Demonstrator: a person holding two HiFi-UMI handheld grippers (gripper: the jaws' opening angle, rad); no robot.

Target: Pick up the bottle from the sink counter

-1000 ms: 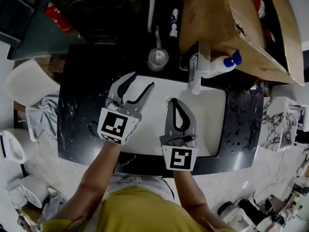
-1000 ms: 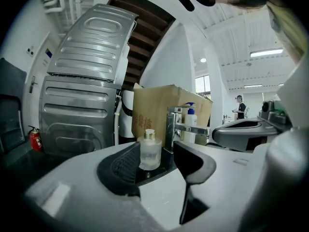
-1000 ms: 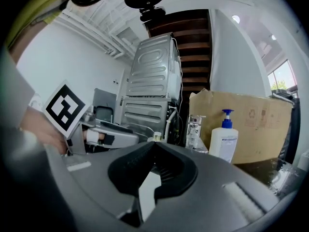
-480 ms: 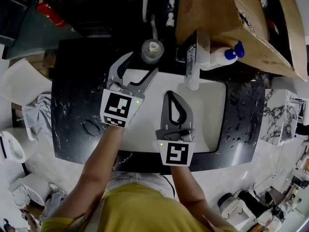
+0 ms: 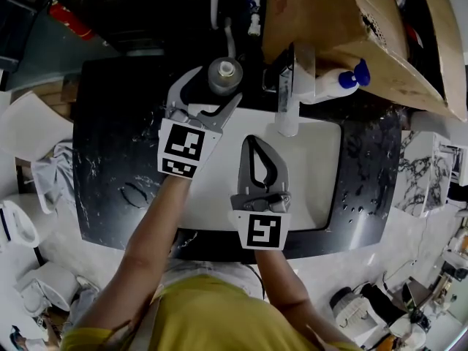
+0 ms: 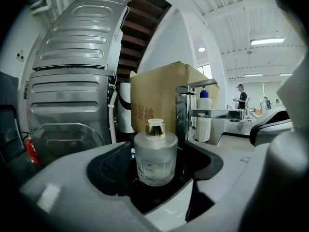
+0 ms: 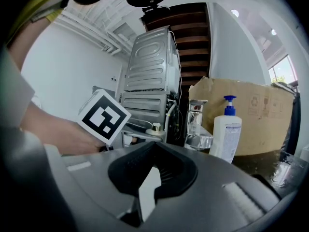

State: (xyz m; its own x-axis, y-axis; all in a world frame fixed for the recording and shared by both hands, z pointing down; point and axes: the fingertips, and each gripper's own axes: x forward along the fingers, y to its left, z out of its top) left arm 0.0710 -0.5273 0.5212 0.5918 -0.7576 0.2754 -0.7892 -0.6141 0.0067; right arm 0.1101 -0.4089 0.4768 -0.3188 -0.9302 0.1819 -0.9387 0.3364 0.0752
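Standing behind bottle (image 6: 154, 156), cardboard box (image 6: 159, 100), faucet (image 5: 288, 108), soap dispenser (image 5: 333, 82)

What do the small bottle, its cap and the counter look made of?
Bottle: probably frosted glass. It is cloudy and translucent with thick-looking walls, though frosted plastic is possible.
Cap: a gold band with a metallic shine and a pale top. It could be metal or plated plastic.
Counter: black polished stone or an imitation. It is glossy, with pale speckles and veins.

A black counter (image 5: 110, 159) holds a white basin (image 5: 322, 181). Behind stand a grey machine (image 6: 72, 81) and a cardboard box (image 5: 344, 28); strip lights (image 6: 267, 41) line the white ceiling (image 6: 241, 13).
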